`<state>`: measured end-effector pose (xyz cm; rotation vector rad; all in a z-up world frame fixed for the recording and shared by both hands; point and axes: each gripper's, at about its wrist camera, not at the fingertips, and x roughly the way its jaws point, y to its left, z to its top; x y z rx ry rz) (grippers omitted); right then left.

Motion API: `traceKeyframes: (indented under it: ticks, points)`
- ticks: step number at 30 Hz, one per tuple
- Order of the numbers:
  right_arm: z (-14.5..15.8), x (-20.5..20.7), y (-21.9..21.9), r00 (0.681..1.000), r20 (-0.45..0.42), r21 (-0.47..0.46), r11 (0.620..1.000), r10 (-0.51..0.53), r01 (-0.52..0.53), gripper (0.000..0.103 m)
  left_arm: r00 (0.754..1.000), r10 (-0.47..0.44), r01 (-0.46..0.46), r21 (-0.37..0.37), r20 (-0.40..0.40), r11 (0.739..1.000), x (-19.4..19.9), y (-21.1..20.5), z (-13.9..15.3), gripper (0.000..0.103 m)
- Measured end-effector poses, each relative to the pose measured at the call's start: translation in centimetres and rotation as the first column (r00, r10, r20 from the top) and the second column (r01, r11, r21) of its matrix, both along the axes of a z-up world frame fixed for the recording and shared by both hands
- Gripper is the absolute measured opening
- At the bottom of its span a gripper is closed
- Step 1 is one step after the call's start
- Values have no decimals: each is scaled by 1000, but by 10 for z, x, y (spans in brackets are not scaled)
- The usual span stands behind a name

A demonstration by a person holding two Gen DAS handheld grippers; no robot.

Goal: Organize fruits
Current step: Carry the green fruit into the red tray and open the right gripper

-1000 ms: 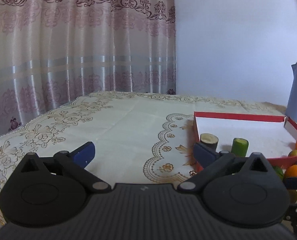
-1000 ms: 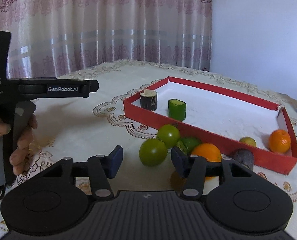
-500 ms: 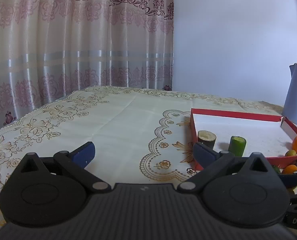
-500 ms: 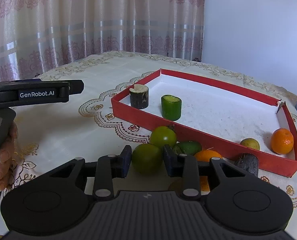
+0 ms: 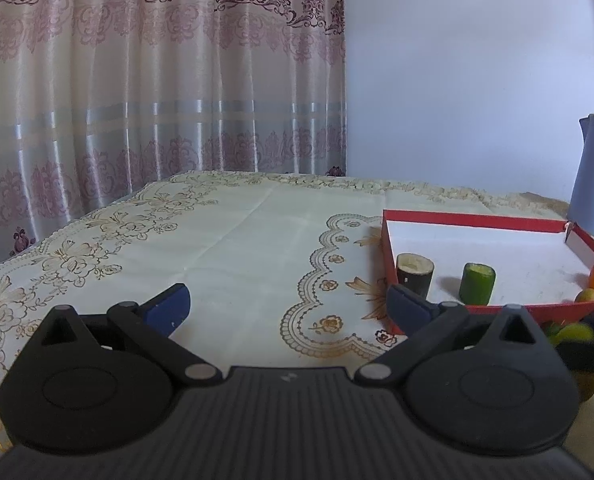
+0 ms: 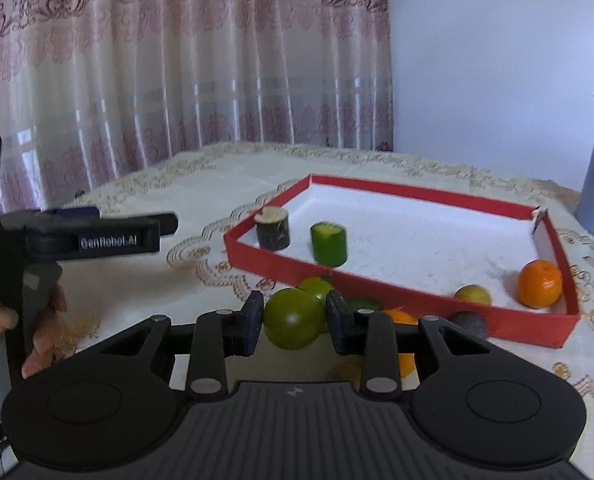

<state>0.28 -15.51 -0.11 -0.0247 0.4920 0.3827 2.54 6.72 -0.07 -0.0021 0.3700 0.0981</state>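
Green and round, the unripe orange [image 6: 295,318] at lower centre is clamped between the right gripper [image 6: 295,322]'s pads and should be lifted level over the red tray [image 6: 417,292]'s near wall, while the left gripper [image 5: 289,308] is held wide and empty.

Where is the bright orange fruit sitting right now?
In the right wrist view, the orange sits inside the red tray, in its near right corner, beside a small yellowish fruit.
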Motion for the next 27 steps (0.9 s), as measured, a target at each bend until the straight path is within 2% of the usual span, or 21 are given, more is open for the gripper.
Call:
traceKeyframes:
  ticks: [6,17,27]
  points:
    - [12,-1,-15,998,45,16,999,-44,44,33,1000,2,-2,17,-11,1000,2,-1,-2,103]
    - [34,23,-45,985,121,14,993,-121,120,33,999,7,-6,38,-37,999,5,-5,-4,103]
    - [24,56,-76,974,90,52,978,-208,204,33,998,8,-5,43,-56,999,8,-6,-6,103]
